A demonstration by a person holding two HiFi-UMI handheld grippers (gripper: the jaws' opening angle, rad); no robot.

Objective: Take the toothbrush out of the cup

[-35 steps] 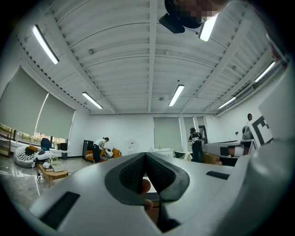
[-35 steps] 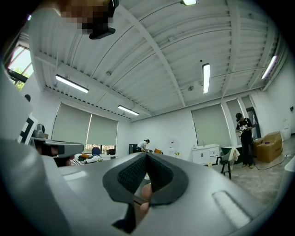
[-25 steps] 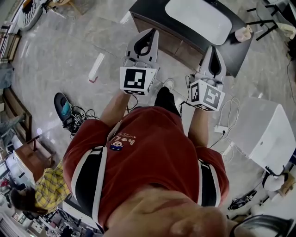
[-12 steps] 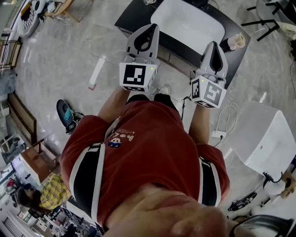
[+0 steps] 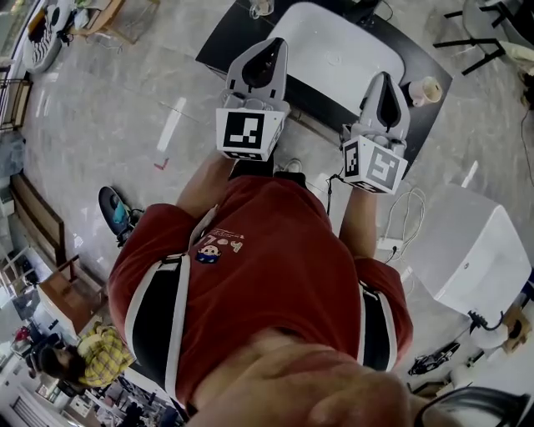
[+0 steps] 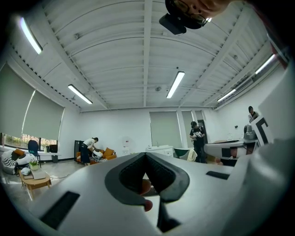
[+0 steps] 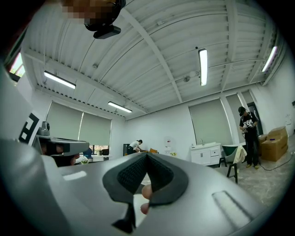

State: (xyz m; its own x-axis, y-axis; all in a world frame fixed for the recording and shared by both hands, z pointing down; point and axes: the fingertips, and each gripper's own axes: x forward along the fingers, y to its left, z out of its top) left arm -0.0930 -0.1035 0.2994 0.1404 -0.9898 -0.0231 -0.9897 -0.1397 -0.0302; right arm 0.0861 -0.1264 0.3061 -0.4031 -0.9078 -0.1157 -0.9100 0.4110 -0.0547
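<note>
Where marble floor (image 5: pixel 100 108) ends, dark table (image 5: pixel 227 35) (cup (image 5: pixel 425 90), basin (image 5: pixel 342 50) atop).

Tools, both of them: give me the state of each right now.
Left tool: closed, holding nothing.
Right tool: closed, holding nothing.

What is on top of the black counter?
A white basin, a cup at its right and a glass at the far edge. The left tool and right tool cover part of the counter; the cup's contents are too small to tell.
</note>
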